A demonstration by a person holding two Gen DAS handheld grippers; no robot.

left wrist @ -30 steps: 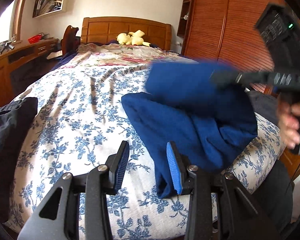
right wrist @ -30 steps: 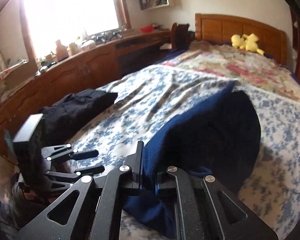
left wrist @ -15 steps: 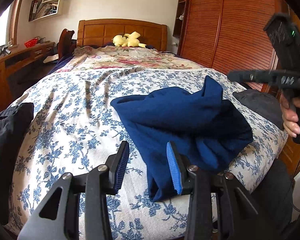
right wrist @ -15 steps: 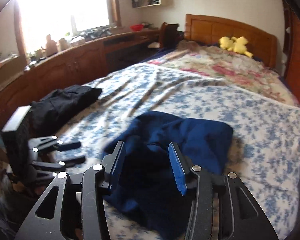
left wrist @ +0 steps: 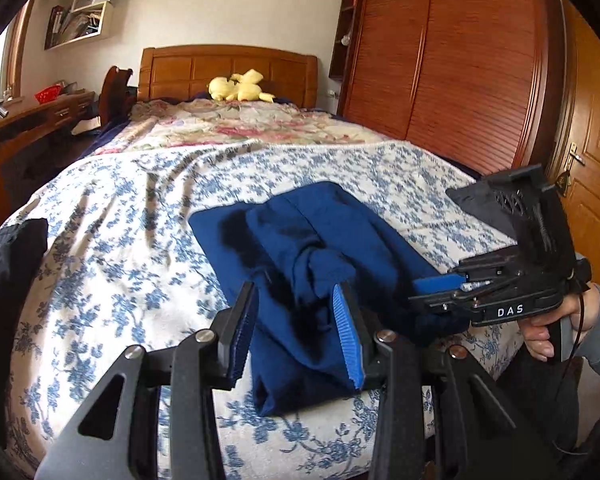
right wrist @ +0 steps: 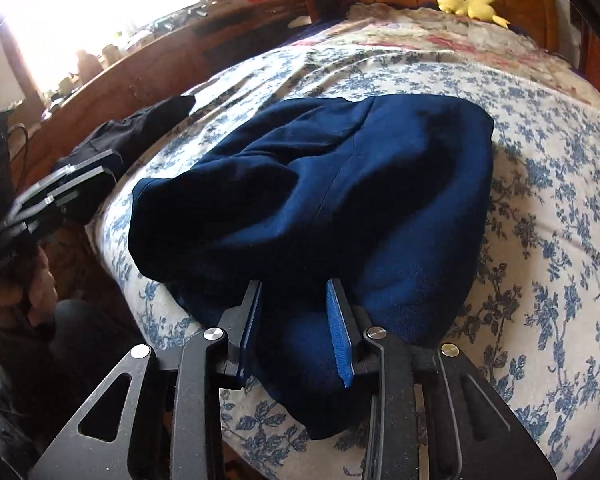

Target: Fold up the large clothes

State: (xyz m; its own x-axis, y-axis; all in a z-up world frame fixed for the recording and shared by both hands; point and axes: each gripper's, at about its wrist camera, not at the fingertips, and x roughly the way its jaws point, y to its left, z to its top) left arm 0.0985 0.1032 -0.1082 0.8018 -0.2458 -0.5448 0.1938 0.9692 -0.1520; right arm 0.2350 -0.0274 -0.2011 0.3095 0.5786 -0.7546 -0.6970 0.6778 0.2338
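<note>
A dark blue garment [left wrist: 320, 256] lies crumpled in a heap near the foot edge of the bed with the blue-flowered cover [left wrist: 112, 248]; it also shows in the right wrist view [right wrist: 340, 192]. My left gripper [left wrist: 296, 328] is open, its jaws just above the garment's near edge. My right gripper [right wrist: 296, 328] is open, with the garment's near fold between its jaws but not pinched. The right gripper also shows at the garment's right side in the left wrist view [left wrist: 440, 288].
A black garment [left wrist: 4, 280] lies at the bed's left edge, also in the right wrist view [right wrist: 140, 132]. A yellow plush toy [left wrist: 240, 86] sits by the headboard. A wooden wardrobe [left wrist: 440, 60] stands right, a desk [right wrist: 160, 48] left.
My right gripper let go of the blue garment, which dropped into a heap on the bed. Both grippers have moved down and closer to its near edge.
</note>
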